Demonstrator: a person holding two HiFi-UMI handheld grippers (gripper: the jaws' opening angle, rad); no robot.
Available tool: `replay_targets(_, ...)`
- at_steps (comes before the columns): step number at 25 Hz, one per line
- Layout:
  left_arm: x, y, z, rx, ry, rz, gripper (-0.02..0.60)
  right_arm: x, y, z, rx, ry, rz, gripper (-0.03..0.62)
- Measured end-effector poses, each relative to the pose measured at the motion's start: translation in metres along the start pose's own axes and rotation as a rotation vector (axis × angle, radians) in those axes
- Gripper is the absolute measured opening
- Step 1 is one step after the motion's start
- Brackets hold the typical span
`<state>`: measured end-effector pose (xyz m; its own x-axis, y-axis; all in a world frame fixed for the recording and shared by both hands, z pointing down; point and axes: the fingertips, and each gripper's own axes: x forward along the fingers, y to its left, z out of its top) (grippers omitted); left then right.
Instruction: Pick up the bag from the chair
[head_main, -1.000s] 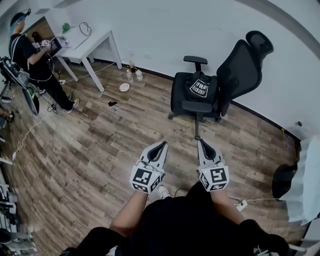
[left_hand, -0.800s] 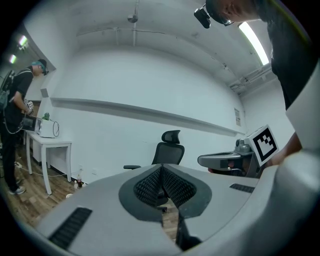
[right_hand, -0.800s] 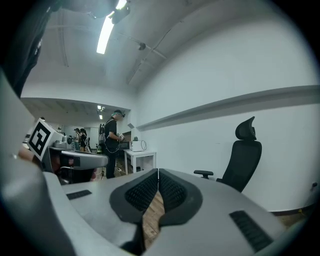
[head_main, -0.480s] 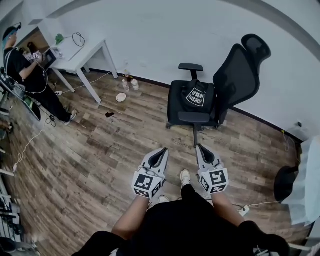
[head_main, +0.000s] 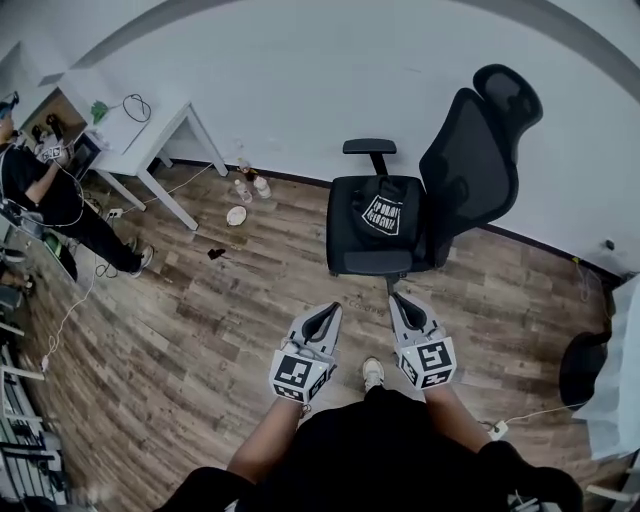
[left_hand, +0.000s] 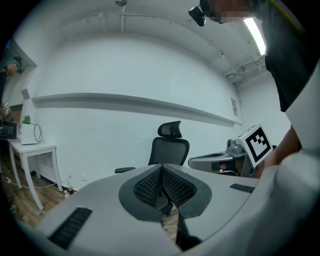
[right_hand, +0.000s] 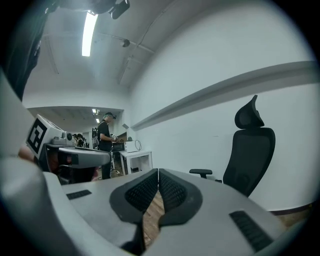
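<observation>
A black bag (head_main: 385, 210) with a white print lies on the seat of a black office chair (head_main: 470, 140) by the white wall. Both grippers are held side by side in front of the chair, short of its seat. My left gripper (head_main: 327, 312) is shut with nothing between its jaws. My right gripper (head_main: 398, 302) is shut too and holds nothing. In the left gripper view the chair (left_hand: 170, 145) stands beyond the shut jaw tips (left_hand: 161, 170). The right gripper view shows the chair's back (right_hand: 252, 150) at the right of its shut jaws (right_hand: 158, 172).
A white table (head_main: 130, 125) stands at the back left, with bottles (head_main: 250, 185) and a small plate (head_main: 237, 215) on the wood floor beside it. A person (head_main: 50, 195) stands at the far left. A white cable and power strip (head_main: 497, 428) lie at the right.
The chair and bag have come nearer to the grippers as I step forward. Both grippers stay shut and level.
</observation>
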<state>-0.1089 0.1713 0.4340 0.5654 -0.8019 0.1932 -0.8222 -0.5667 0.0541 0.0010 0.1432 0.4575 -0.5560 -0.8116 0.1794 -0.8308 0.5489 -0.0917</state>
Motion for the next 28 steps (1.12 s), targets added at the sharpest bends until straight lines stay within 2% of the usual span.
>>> replay_targets(6, 0.059, 0.007, 0.007, 0.004, 0.028, -0.004, 0.025, 0.027, -0.053, 0.000, 0.021, 0.019, 0.010, 0.021)
replay_targets(10, 0.091, 0.013, 0.008, 0.015, 0.043, 0.003, 0.024, 0.042, -0.076, 0.003, 0.038, 0.006, 0.053, 0.021)
replay_targets(19, 0.131, 0.034, 0.007, 0.008, 0.064, -0.013, 0.024, 0.065, -0.106, -0.007, 0.062, 0.044, 0.070, 0.021)
replay_targets(28, 0.202, 0.074, 0.006, -0.022, 0.072, -0.103, 0.025, 0.138, -0.146, 0.005, 0.041, 0.062, 0.030, 0.021)
